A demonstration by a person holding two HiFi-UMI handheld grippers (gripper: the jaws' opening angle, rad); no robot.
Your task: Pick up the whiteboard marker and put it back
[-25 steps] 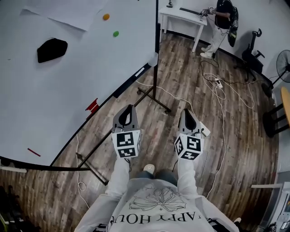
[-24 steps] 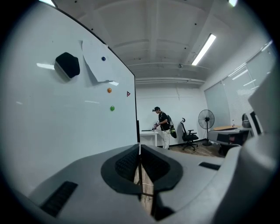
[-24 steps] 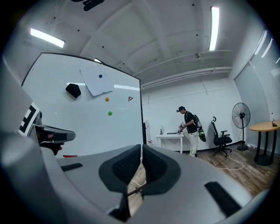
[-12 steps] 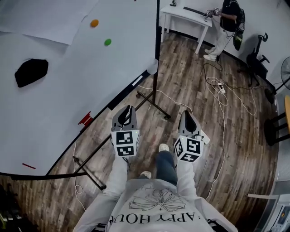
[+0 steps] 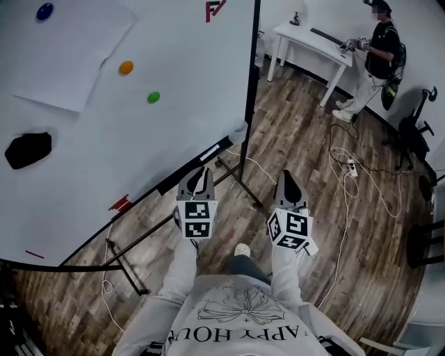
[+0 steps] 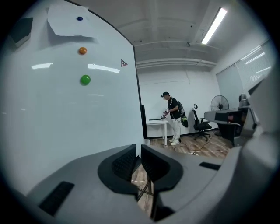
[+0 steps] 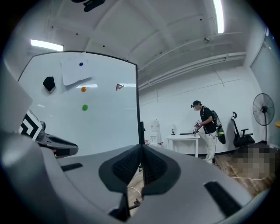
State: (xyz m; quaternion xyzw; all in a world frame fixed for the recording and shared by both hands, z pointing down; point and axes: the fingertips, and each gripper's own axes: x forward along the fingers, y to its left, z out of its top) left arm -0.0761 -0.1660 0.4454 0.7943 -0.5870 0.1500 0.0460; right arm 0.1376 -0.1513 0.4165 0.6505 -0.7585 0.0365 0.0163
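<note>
Found left gripper [image 5: 197, 182] and right gripper [image 5: 288, 186] clenched, nothing between the jaws. Held side by side, pointing toward the whiteboard [image 5: 174, 55] edge; probably a transit posture, no reach begun. Cannot fix the whiteboard marker for certain: possibly the small red object [image 5: 119, 204] on the board's lower ledge, well apart from both grippers. Read red "F" logo [image 5: 214, 10] at board top; on shirt [image 5: 240, 313], only "APPY HOU".
</note>
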